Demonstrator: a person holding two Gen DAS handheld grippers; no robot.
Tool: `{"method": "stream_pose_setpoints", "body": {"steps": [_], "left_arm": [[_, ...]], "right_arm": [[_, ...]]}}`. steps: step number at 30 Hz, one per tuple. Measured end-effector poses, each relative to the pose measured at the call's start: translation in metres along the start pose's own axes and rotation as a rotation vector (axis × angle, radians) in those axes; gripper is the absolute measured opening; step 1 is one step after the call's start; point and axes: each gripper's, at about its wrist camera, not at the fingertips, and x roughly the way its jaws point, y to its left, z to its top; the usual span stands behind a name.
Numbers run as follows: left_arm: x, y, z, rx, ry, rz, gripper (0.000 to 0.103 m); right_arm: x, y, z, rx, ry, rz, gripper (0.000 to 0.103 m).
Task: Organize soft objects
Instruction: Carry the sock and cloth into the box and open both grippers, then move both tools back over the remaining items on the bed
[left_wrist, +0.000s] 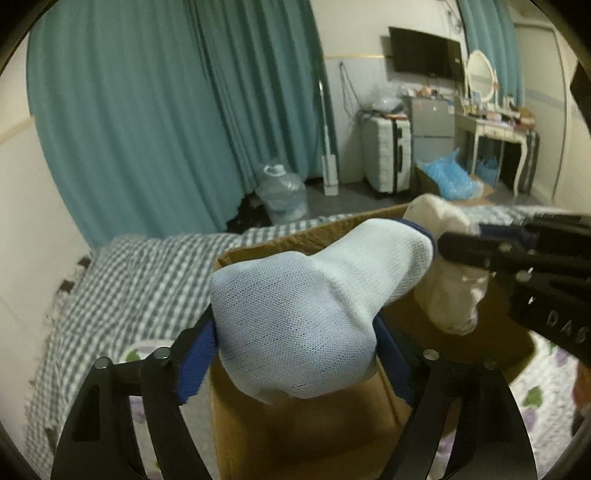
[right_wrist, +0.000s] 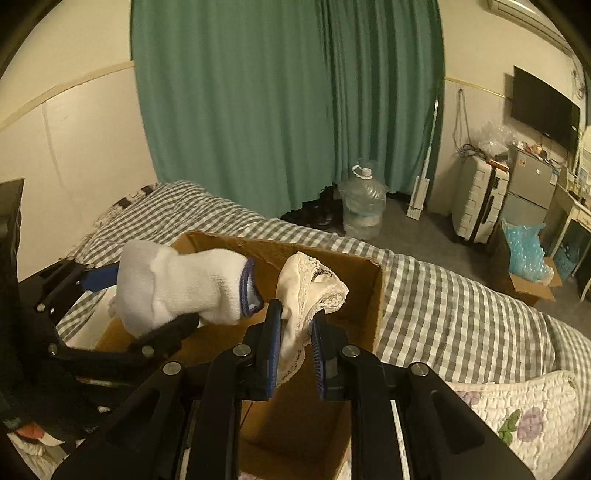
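In the left wrist view, the left gripper (left_wrist: 295, 332) fills the lower half of the frame with a white sock (left_wrist: 295, 310) bulging between its blue-padded fingers (left_wrist: 195, 365). The sock's navy-trimmed cuff points toward the upper right, and its body hangs above the open cardboard box (left_wrist: 295, 424). The jaws stand fairly wide; the left pad touches the sock's side, but the right pad is mostly hidden behind the fabric, so it is hard to say how firmly the sock is pinched.

At the right edge of that frame the right gripper (left_wrist: 458, 251) reaches in, with a cream lace garment (left_wrist: 450, 295) drooping below its tip over the box.

In the right wrist view, the right gripper (right_wrist: 295, 332) sits at lower centre, its jaws narrow and clamped on the cream lace garment (right_wrist: 310, 291), which bunches up above the pads and trails a lace edge beneath them. The box (right_wrist: 369, 295) lies directly behind and under it, its inside looking bare as far as can be seen. At left centre the left gripper (right_wrist: 147, 299) carries the sock (right_wrist: 177, 288) above the box's left part.

The box rests on a bed with a grey checked blanket (right_wrist: 461, 306); a floral quilt (right_wrist: 517, 413) shows at lower right. Teal curtains (right_wrist: 277, 103) hang behind.
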Motion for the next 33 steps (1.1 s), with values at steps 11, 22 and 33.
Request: {"method": "stream_pose_setpoints", "body": {"steps": [11, 22, 33], "left_arm": [[-0.037, 0.007, 0.016, 0.010, -0.059, 0.001, 0.083], [-0.194, 0.058, 0.035, -0.107, -0.323, 0.002, 0.093], [-0.299, 0.091, -0.014, -0.173, -0.449, 0.013, 0.094]], "right_arm": [[-0.048, -0.005, 0.005, 0.040, -0.085, -0.069, 0.082], [-0.199, 0.037, 0.032, -0.031, -0.233, -0.144, 0.091], [-0.301, 0.095, -0.007, -0.120, -0.314, -0.179, 0.101]]}}
